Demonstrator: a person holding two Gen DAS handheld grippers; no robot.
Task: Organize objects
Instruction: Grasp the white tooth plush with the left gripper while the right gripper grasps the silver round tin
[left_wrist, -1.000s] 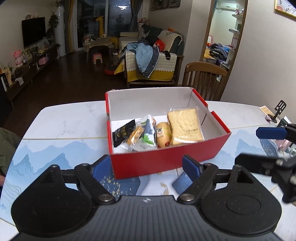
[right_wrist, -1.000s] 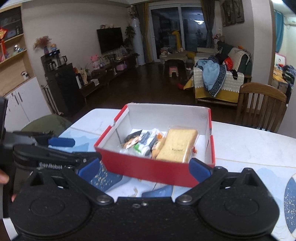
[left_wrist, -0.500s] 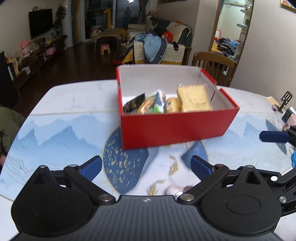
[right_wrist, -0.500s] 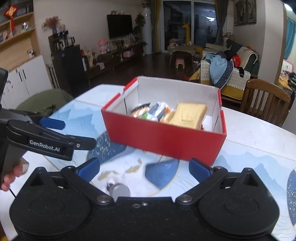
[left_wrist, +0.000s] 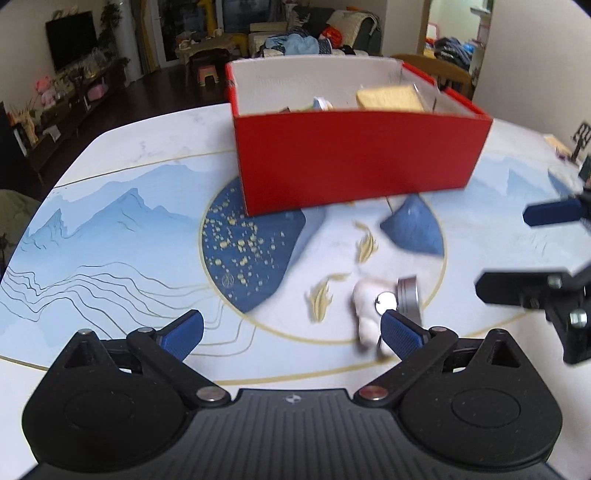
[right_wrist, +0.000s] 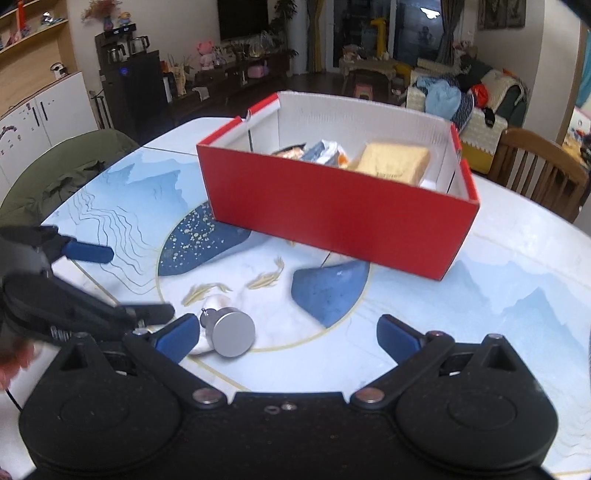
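Silver knob (right_wrist: 233, 333) lies loose on the table (right_wrist: 480, 295); both my claws, left (left_wrist: 291, 330) and right (right_wrist: 284, 338), gape empty—next, pinch it, box (right_wrist: 332, 210) it.

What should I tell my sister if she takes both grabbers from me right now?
Left gripper: open, holding nothing, low over the table.
Right gripper: open, holding nothing too.
The red box sits at the far side of the table, with the bread pack and snack packets already inside.
A small silver round thing is out on the table, next to something white that is too blurry to name, close to both grippers.
Left to do: probably pick those up and put them in the box.
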